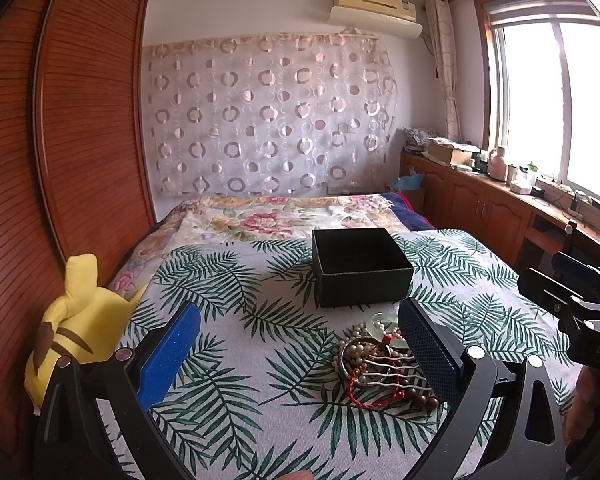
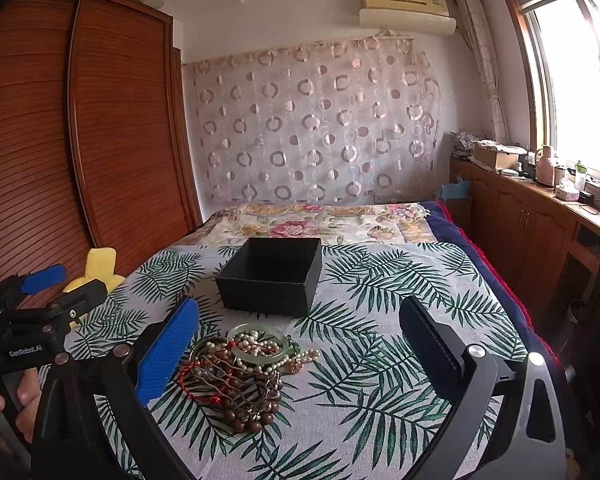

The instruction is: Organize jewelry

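Left gripper (image 1: 300, 356) spread wide at the bottom of the left wrist frame, holding nothing, blue pad left, dark pad right. Right gripper (image 2: 298, 354) likewise gaping and empty at the bottom of the right wrist frame.

Largest first: leaf-print grey bedspread (image 2: 380, 320) across the lower half of both frames. Tall slatted reddish wooden wardrobe (image 1: 88, 120) along the left edge. Open black square cardboard box (image 2: 272, 276) at frame centre, upright on the bedspread. Yellow plush toy (image 1: 76, 320) at lower left. Tangled heap of jewelry (image 2: 240, 376), with pearl strands, brown wooden beads, red cord and a pale green bangle, just below the box and apart from it, beside the blue pad.
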Demonstrator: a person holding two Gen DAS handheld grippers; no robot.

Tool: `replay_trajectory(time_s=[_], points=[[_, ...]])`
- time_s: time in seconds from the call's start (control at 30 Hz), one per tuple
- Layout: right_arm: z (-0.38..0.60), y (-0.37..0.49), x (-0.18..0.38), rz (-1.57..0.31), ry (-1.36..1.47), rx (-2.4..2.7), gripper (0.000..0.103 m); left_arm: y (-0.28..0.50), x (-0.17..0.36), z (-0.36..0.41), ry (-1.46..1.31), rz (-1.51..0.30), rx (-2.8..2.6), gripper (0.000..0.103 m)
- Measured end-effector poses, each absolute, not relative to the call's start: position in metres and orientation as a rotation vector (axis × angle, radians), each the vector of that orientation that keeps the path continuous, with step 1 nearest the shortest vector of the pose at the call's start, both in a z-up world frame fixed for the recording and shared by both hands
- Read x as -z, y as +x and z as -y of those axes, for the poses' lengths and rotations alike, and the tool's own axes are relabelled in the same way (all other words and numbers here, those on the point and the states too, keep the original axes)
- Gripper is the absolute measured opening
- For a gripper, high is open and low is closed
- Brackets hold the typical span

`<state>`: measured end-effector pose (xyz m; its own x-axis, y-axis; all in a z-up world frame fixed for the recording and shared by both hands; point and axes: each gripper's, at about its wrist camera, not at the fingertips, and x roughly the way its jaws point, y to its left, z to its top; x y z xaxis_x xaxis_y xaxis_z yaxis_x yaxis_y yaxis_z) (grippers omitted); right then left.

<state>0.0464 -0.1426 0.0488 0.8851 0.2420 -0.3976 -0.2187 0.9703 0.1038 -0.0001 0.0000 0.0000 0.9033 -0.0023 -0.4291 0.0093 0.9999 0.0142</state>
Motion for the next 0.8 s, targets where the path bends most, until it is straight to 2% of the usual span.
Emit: replay_trajectory(time_s=[0.8], points=[[0.1400,0.0447,-0.0522,-0.420,0.057,-0.241,0.101,0.0014,-0.0046,0.0014,0.015,-0.429,0.007,0.096]])
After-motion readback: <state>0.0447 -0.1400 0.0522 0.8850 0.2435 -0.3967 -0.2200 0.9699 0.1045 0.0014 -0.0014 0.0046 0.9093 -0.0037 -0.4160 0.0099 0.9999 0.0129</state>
